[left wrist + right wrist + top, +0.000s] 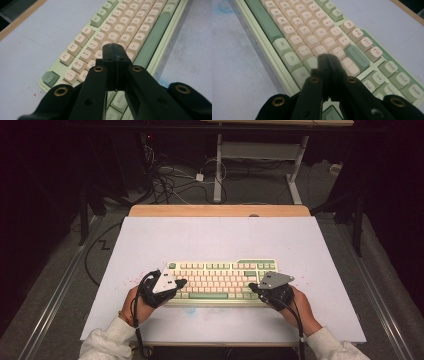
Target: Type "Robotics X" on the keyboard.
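A cream and green keyboard [220, 279] lies flat near the front middle of the white table top. My left gripper [181, 283] hovers over the keyboard's left end, shut with nothing between its jaws. In the left gripper view its tips [114, 48] are over the letter keys [120, 37] near the left side. My right gripper [252, 287] is over the keyboard's right part, also shut and empty. In the right gripper view its tips [327, 57] sit above the cream keys just left of the big green key [358, 58]. Whether either tip touches a key I cannot tell.
The white sheet [220, 240] covers a wooden table [220, 210]. Faint red specks [131, 281] and a bluish smear [192, 310] mark the sheet near the keyboard. Behind the table stand desk legs [218, 170] and tangled cables [165, 180] on the floor.
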A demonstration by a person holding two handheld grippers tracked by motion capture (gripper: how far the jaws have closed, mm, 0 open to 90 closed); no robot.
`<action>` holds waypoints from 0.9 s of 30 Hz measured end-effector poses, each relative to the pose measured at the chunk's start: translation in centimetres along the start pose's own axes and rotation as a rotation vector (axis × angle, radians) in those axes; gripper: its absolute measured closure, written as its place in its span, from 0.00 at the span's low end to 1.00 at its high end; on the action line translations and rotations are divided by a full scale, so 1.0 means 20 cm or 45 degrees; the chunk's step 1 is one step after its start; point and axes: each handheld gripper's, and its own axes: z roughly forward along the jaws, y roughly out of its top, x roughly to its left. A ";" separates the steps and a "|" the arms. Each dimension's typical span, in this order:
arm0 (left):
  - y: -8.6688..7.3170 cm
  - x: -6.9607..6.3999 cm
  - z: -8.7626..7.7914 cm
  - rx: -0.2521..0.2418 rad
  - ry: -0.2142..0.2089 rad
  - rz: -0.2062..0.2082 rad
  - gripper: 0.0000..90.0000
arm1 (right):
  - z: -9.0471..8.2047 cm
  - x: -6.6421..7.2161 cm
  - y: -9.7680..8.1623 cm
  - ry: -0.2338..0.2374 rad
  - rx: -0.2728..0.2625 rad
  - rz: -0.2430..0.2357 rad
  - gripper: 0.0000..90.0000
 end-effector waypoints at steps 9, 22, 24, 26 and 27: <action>-0.01 0.00 0.00 0.015 -0.001 0.008 0.97 | 0.04 0.00 -0.01 0.003 0.029 0.005 1.00; -0.01 -0.01 0.01 0.018 -0.005 0.007 0.97 | 0.06 0.00 -0.02 0.004 0.037 0.005 1.00; -0.01 -0.01 0.01 0.018 -0.006 0.008 0.97 | 0.07 0.00 -0.02 0.004 0.052 -0.004 1.00; -0.01 -0.01 0.01 0.019 -0.005 0.010 0.97 | 0.07 0.00 -0.03 -0.001 0.045 0.009 1.00; -0.01 -0.01 0.01 0.019 -0.005 0.010 0.97 | 0.07 0.00 -0.03 0.000 0.047 0.001 1.00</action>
